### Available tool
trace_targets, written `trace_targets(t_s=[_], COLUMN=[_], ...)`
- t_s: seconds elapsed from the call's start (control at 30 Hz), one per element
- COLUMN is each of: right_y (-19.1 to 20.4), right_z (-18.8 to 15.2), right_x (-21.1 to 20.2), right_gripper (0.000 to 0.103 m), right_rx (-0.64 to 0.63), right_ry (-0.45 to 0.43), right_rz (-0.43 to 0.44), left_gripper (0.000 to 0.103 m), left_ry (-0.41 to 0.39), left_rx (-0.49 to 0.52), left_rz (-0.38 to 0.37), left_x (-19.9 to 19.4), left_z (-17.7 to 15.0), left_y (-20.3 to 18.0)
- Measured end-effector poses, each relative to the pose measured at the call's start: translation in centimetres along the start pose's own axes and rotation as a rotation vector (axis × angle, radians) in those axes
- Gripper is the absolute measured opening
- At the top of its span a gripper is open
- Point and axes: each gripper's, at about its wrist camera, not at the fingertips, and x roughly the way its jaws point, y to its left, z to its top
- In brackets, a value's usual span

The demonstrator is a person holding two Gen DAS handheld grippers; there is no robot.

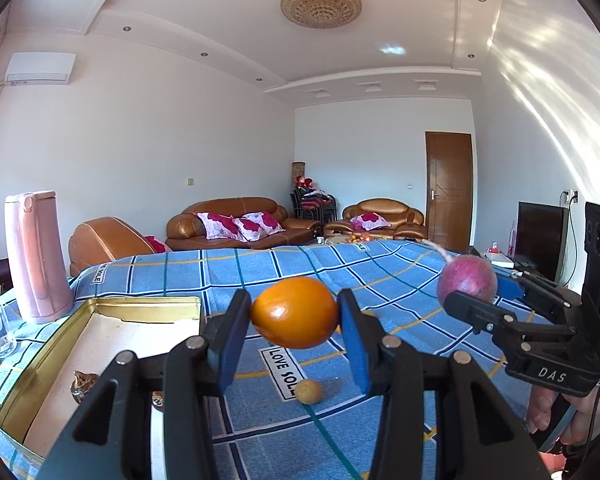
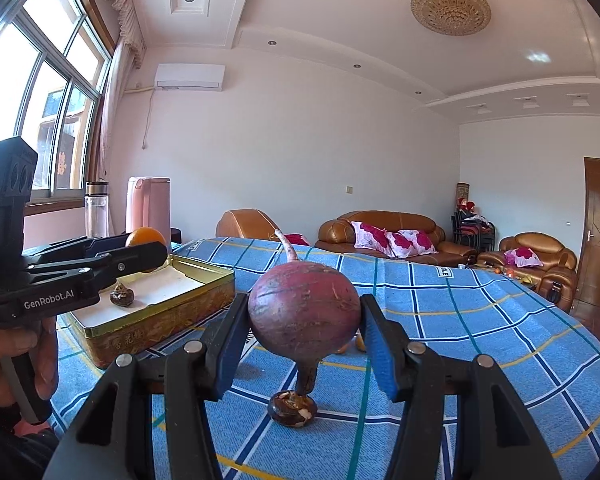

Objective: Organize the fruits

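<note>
My left gripper (image 1: 296, 316) is clamped on an orange (image 1: 295, 312), held above the worktop (image 1: 380, 272); my right gripper (image 2: 304, 320) pinches a radish (image 2: 304, 316) over a chestnut (image 2: 292, 409). Beyond, left, sits the tin (image 2: 172, 312), another chestnut (image 2: 121, 295) inside.

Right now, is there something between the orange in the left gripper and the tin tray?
Nothing visible blocks it. The left gripper holds the orange above the cloth, beside the tin tray, whose near floor is bare; one dark fruit lies inside.
</note>
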Motion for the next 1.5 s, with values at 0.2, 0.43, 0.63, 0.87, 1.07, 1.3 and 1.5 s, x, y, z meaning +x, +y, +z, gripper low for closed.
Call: trace_targets(t_s=[0.2,0.43,0.63,0.87,1.07,1.3,1.5], right_y=[1.1,2.7,3.8,5.1,6.9,9.2,10.8], right_z=[0.5,1.2,1.7,2.6,3.2,3.9,4.5], right_x=[1.0,2.2,3.3,4.8,6.0,7.8,9.0], right_gripper=[0.056,0.056,0.056,0.056,0.056,0.056,0.056], right_rx=[-0.007,-0.022,-0.027,-0.021,-0.049,-0.091,-0.117], right_ry=[0.008,0.016,0.021,0.04,0.053,0.064,0.064], right_rz=[0.036,0.081,0.117,0.15,0.175,0.209,0.236], left_gripper=[0.047,0.047,0.047,0.047,0.047,0.047,0.047], left_ry=[0.0,0.012,0.036,0.05,0.056,0.062,0.075], left_rx=[-0.024,-0.049,-0.055,-0.077,-0.093,-0.081,-0.065], left_rz=[0.018,0.054,0.097,0.138,0.174,0.221,0.259], left_x=[-0.2,-0.1,-0.1,-0.4,-0.8,-1.3,-1.4], left_z=[0.0,-0.1,-0.5,-0.8,-1.1,-1.4,-1.4], left_y=[1.2,2.8,4.0,5.9,7.3,8.6,9.6])
